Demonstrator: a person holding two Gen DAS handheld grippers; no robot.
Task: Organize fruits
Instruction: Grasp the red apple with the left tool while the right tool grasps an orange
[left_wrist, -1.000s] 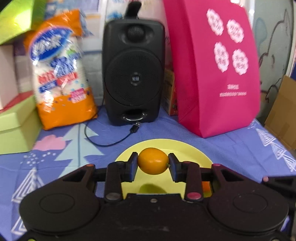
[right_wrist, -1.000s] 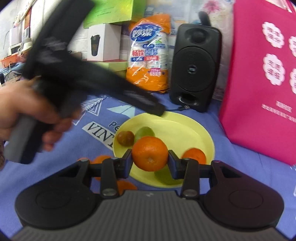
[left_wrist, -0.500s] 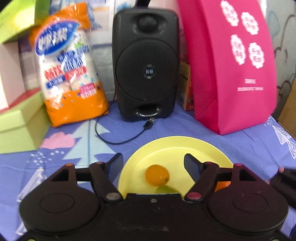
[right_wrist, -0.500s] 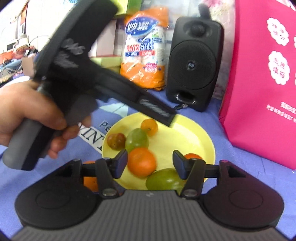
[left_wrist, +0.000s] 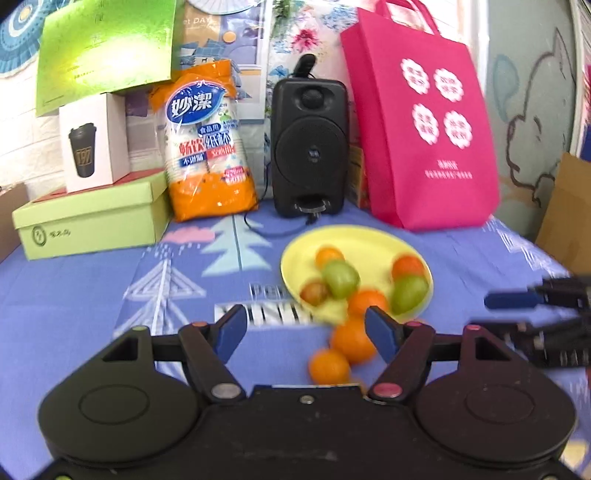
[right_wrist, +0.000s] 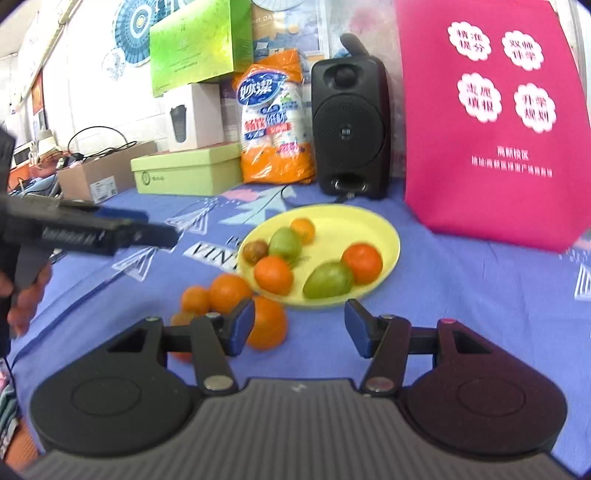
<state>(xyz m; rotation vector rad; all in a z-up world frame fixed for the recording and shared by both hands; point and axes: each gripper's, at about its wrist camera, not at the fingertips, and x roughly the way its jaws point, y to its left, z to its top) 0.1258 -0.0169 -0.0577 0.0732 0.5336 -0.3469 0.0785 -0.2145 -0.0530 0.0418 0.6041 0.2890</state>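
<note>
A yellow plate (right_wrist: 380, 236) on the blue cloth holds several fruits: oranges (right_wrist: 273, 275), green fruits (right_wrist: 328, 280) and a small brown one (right_wrist: 255, 251). It also shows in the left wrist view (left_wrist: 369, 240). Several oranges (right_wrist: 229, 291) lie on the cloth just off the plate's near-left rim, also seen in the left wrist view (left_wrist: 351, 343). My left gripper (left_wrist: 306, 332) is open and empty, pulled back from the plate. My right gripper (right_wrist: 299, 328) is open and empty, just short of the plate.
A black speaker (right_wrist: 349, 129) with its cable, a pink bag (right_wrist: 491, 122), an orange pack of paper cups (right_wrist: 275, 122) and green boxes (right_wrist: 188, 170) stand along the back. The left gripper (right_wrist: 85, 230) reaches in from the left in the right wrist view.
Both grippers opened and let their oranges go onto the plate, then drew back and away from it.
</note>
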